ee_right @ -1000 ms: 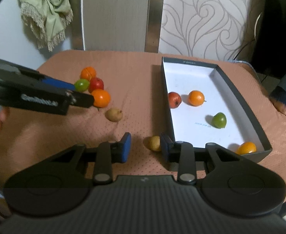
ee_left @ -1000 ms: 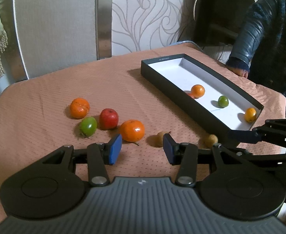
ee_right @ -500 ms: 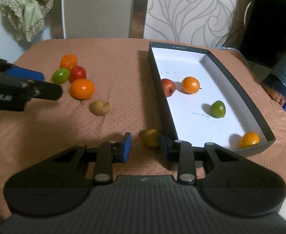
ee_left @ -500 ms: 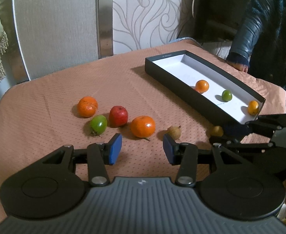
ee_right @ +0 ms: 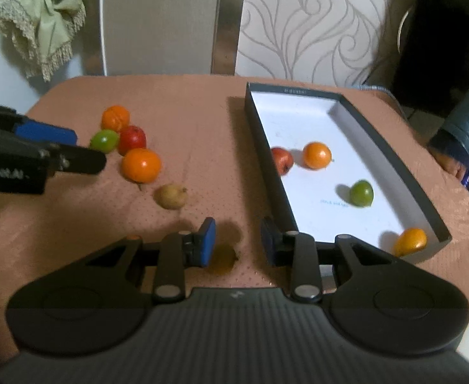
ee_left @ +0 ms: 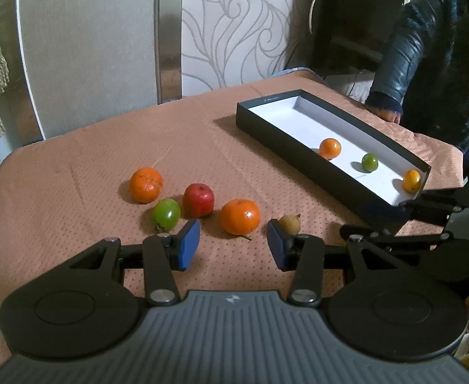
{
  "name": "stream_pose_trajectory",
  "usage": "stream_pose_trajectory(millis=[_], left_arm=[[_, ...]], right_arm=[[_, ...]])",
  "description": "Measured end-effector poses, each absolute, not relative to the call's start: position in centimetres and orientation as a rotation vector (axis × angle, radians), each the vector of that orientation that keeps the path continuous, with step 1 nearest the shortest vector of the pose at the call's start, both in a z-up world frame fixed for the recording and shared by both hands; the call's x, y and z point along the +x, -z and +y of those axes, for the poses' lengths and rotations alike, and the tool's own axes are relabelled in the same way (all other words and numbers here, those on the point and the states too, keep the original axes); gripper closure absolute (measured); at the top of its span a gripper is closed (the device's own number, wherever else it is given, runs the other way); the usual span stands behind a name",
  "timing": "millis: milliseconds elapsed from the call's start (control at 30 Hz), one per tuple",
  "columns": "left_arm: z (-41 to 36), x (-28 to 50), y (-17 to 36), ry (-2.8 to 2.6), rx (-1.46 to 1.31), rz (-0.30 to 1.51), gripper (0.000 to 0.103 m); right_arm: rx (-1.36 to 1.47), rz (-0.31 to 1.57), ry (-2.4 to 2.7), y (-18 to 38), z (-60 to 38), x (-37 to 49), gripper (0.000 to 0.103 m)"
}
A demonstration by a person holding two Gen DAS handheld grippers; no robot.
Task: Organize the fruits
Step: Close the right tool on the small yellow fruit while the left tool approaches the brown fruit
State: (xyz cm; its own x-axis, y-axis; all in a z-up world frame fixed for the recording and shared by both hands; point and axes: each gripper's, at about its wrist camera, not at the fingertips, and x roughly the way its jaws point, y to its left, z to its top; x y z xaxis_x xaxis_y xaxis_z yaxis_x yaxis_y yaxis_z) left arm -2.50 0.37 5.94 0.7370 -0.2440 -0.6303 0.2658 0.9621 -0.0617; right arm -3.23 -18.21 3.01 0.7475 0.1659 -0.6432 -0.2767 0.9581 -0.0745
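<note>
The right gripper (ee_right: 237, 240) hangs low over the tablecloth (ee_right: 186, 102) with a small yellowish fruit (ee_right: 223, 257) at about 7 o'clock from the gap between its fingers, close to the left blue pad (ee_right: 208, 241) and partly in shadow. The fingers stand narrow, and no pad presses on the fruit as far as the right wrist view shows, so nothing is held. The step in hand looks like picking up this fruit to drop it in the black box (ee_right: 394, 172), which lies at 2 o'clock from the gripper and already holds four fruits. To do it well, the fingers probably need to spread a little, shift toward the fruit so it sits centred between the pads, then close gently, since a round fruit can roll off on the cloth. The left gripper (ee_left: 232, 244) hovers with its fingers moderately apart and empty; the orange (ee_left: 240, 217) sits just beyond the gap at 12 o'clock, the brownish fruit (ee_left: 289, 224) just behind its right pad, and the rest cluster at 10 o'clock.
</note>
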Motion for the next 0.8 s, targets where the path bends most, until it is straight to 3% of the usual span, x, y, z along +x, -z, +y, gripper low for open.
stream_pose_trajectory(millis=[500,533,800], left_arm=[[-0.4,-2.3,-5.6,0.326,0.033,0.691,0.05],[-0.6,-2.3,-5.6,0.33,0.036,0.692,0.05],[-2.5,-2.5,-5.7,0.368,0.052,0.686,0.05]], right_arm=[[-0.125,0.766,-0.273,-1.6,-18.6,-3.7,0.069],[-0.129,0.765,-0.28,-1.6,-18.6,-3.8,0.075],[-0.108,0.761,-0.303,-2.1,-20.0,-4.2,0.075]])
